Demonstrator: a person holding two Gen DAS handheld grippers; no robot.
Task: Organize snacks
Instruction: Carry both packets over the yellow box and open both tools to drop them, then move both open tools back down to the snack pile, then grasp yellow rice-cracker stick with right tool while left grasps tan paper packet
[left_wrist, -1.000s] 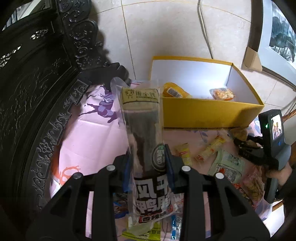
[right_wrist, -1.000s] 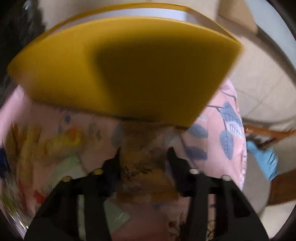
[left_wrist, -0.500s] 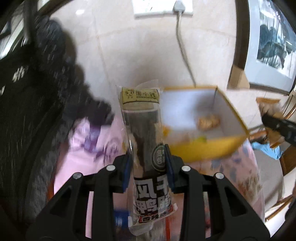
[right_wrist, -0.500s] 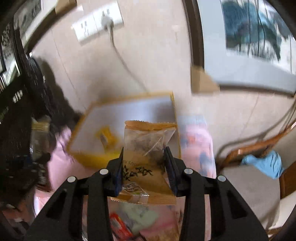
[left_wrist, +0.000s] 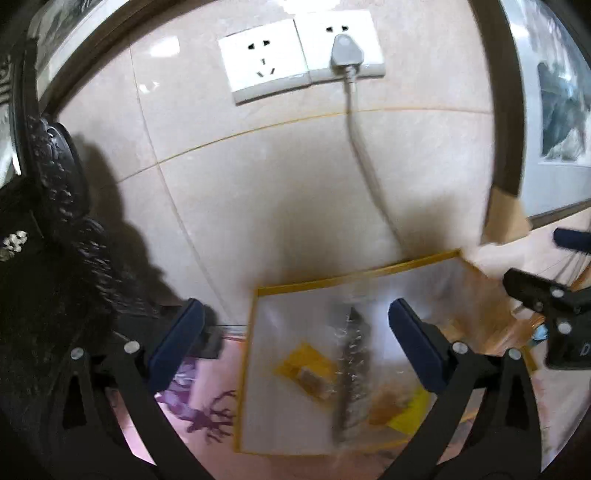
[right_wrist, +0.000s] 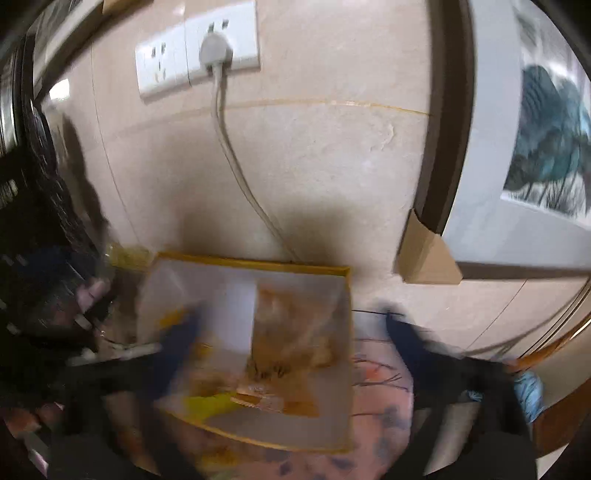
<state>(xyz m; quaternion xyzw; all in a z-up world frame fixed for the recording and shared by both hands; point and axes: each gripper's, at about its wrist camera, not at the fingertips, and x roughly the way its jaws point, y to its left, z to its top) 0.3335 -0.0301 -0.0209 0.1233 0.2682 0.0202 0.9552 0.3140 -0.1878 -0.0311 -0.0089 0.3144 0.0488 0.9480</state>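
A pale tiled wall (left_wrist: 295, 192) with a double socket (left_wrist: 301, 55) and a grey cable (left_wrist: 364, 162) running down from it backs a table (left_wrist: 207, 439) covered in a pink printed cloth, and a dark carved piece of furniture (left_wrist: 55, 258) stands at the left. Nearest the lens, the left gripper (left_wrist: 295, 332) has its jaws spread wide with nothing between them; just below and beyond, a long dark packet (left_wrist: 351, 373) appears, blurred, over the inside of the yellow-rimmed box (left_wrist: 255, 295) — whether it is in the air or already lying there cannot be told. A yellow packet (left_wrist: 306, 369) and another yellow wrapper (left_wrist: 410, 410) lie on the box's white floor. In the right wrist view the right gripper (right_wrist: 291, 332) is heavily smeared, but its blue pads stand well apart and an orange-brown packet (right_wrist: 280, 332) shows over the box (right_wrist: 258, 264), apparently loose. The step in hand looks to be the drop into the box. To do it well, both jaws should be kept wide and held above the opening until each packet has settled flat inside, then drawn back up and away without brushing the thin rim, since the light box could shift or tip. The two grippers are close over one small opening — pulling back apart, one to each side, would avoid a knock. More snacks may lie on the table out of view.
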